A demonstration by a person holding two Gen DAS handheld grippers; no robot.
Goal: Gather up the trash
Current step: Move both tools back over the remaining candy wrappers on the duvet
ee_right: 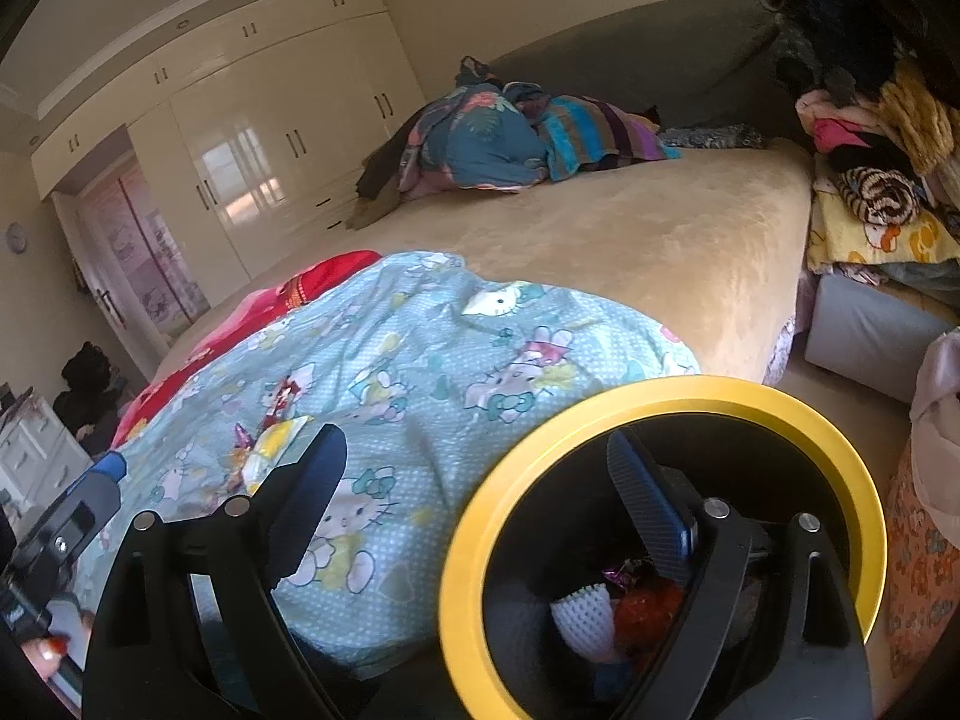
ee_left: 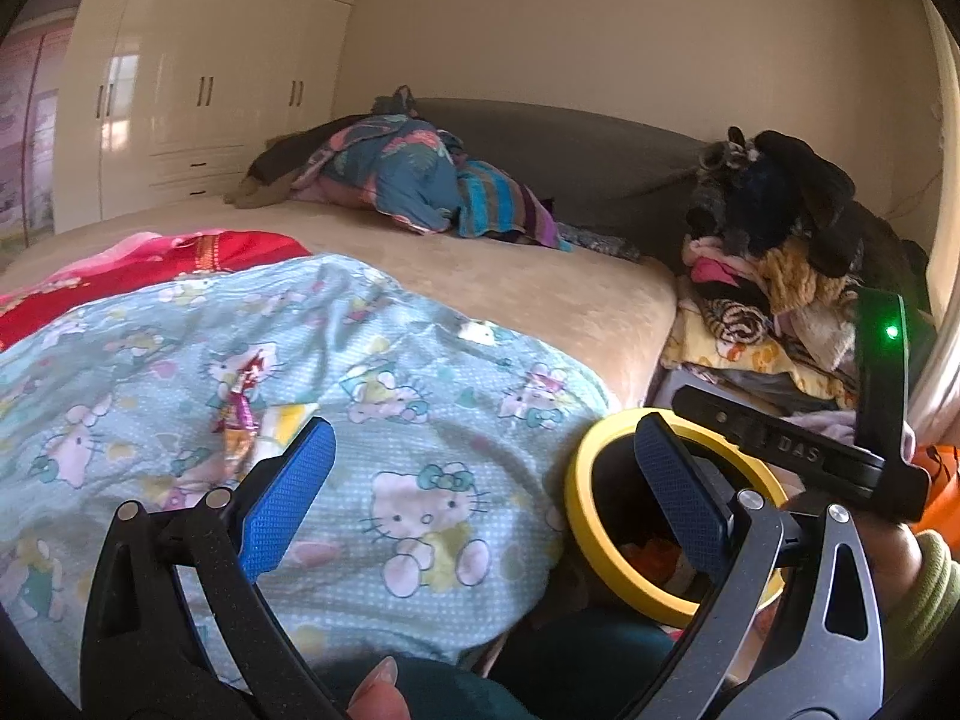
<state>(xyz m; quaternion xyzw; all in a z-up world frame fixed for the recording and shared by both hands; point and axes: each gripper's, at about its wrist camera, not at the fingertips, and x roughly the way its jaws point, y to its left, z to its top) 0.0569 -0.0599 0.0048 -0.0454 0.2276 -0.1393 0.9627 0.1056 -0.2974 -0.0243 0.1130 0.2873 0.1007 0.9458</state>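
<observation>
Bed quilt (ee_left: pixel 420 372) — wrappers (ee_left: pixel 240 414) uncollected; some trash already seen in bin (ee_right: pixel 750 396); left gripper (ee_left: pixel 480 480) and right gripper (ee_right: pixel 480 492) held wide open, empty

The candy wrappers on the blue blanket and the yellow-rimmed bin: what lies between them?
Only bare Hello Kitty blanket lies between the candy wrappers and the yellow-rimmed bin, shown in the right wrist view; the left wrist view shows the same stretch.
</observation>
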